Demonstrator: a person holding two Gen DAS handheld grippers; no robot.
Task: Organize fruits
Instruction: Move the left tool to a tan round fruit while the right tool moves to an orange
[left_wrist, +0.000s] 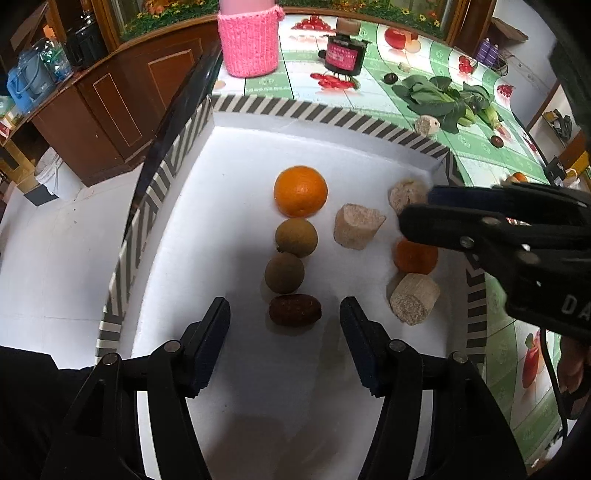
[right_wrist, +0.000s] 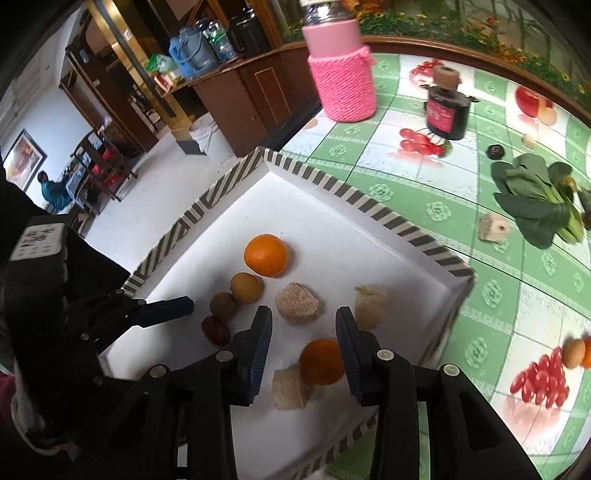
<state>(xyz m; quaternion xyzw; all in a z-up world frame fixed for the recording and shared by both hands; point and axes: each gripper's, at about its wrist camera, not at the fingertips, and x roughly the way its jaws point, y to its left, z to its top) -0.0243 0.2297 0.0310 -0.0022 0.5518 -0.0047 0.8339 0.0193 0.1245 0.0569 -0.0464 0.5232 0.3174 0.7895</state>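
A white tray with a striped rim (left_wrist: 332, 115) (right_wrist: 373, 205) holds a big orange (left_wrist: 300, 191) (right_wrist: 266, 254), two brown round fruits (left_wrist: 296, 237) (left_wrist: 284, 273), a dark red date (left_wrist: 294, 310) (right_wrist: 216, 330), a small orange (left_wrist: 415, 256) (right_wrist: 321, 362) and three beige chunks (left_wrist: 358, 226) (left_wrist: 414, 298) (left_wrist: 404, 195). My left gripper (left_wrist: 284, 314) is open and empty, low over the date. My right gripper (right_wrist: 304, 325) is open and empty, just above the small orange; it also shows in the left wrist view (left_wrist: 417, 210).
On the green fruit-print tablecloth (right_wrist: 491, 295) stand a pink knitted bottle (left_wrist: 247, 40) (right_wrist: 341, 70) and a dark jar (left_wrist: 343, 51) (right_wrist: 447, 107). Leafy greens (left_wrist: 443, 96) (right_wrist: 535, 199), a beige chunk (right_wrist: 493, 227), small dark fruits (right_wrist: 495, 150) and fruits at the right edge (right_wrist: 576, 352) lie outside the tray.
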